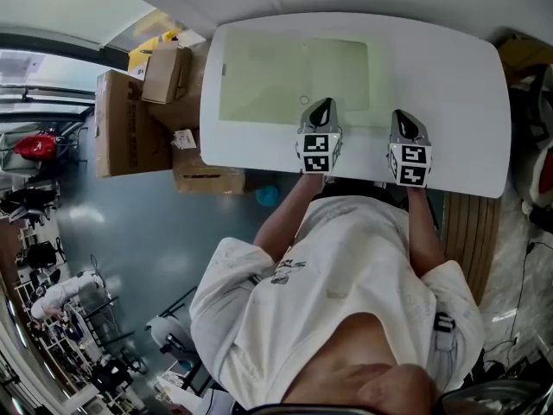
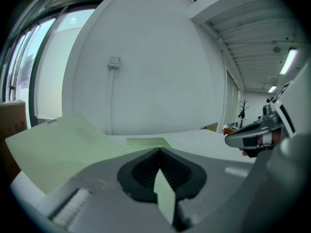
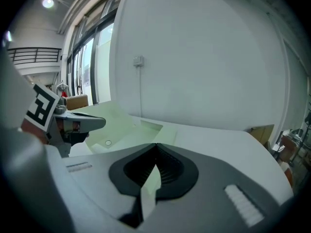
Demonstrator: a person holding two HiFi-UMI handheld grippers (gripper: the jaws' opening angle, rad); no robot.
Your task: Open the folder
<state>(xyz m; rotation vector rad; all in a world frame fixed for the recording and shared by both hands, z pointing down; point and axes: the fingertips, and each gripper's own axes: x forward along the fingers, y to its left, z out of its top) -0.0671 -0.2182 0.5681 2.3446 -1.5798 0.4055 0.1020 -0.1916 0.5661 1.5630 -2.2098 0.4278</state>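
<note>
A pale green folder lies flat on the white table, with a small round snap near its front edge. My left gripper hovers at that front edge, jaws shut and empty. My right gripper is to the right of the folder over bare table, also shut on nothing. In the left gripper view the folder spreads ahead and left of the closed tips, and the right gripper shows at the right. The right gripper view shows its closed tips, the folder and the left gripper.
Cardboard boxes stand on the floor left of the table. A white wall with a small box and cable rises behind the table. A slatted wooden surface lies at the table's front right.
</note>
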